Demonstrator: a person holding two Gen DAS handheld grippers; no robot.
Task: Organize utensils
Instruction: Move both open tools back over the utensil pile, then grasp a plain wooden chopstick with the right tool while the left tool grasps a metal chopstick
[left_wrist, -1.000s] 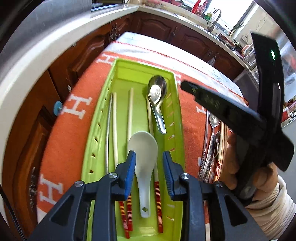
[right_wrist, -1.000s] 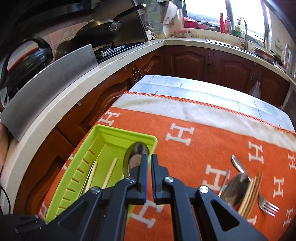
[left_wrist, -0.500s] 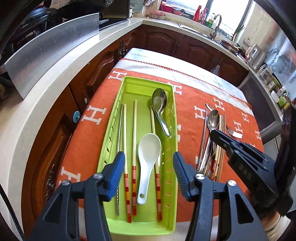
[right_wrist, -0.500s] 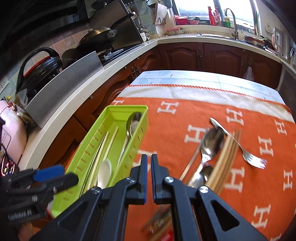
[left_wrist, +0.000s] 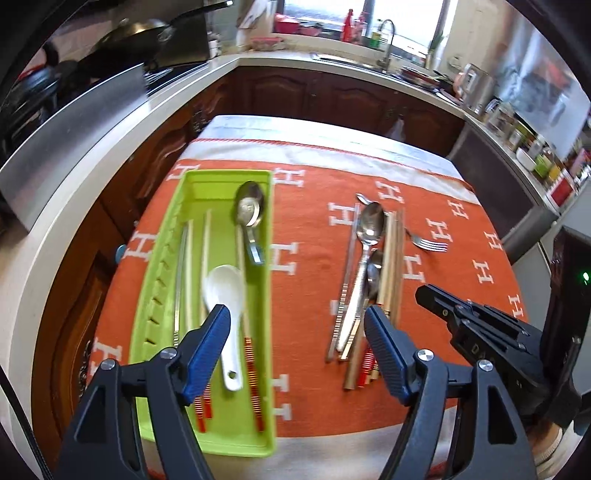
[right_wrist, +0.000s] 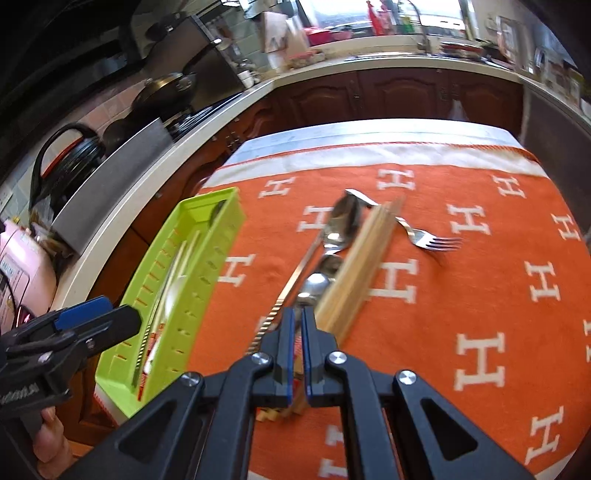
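Note:
A lime green tray (left_wrist: 155, 258) on the orange cloth holds a white ceramic spoon (left_wrist: 225, 291), a metal spoon (left_wrist: 250, 210) and several chopsticks (left_wrist: 189, 266). To its right lies a loose pile: metal spoons (left_wrist: 369, 229), wooden chopsticks (left_wrist: 393, 266) and a fork (left_wrist: 426, 242). My left gripper (left_wrist: 295, 332) is wide open and empty, above the tray's near right edge. My right gripper (right_wrist: 297, 325) is shut and empty, just above the near end of the pile (right_wrist: 354, 258). The tray also shows in the right wrist view (right_wrist: 173, 266).
The orange cloth (right_wrist: 461, 295) with white H marks covers a table. A white countertop (left_wrist: 85, 155) with a stove and pans runs along the left. Dark wood cabinets (left_wrist: 332, 99) and a sink stand behind. The table's near edge (left_wrist: 351, 446) is close.
My left gripper has pulled back and up from the white spoon and opened much wider. My right gripper has swung right from the tray to above the loose pile, still shut.

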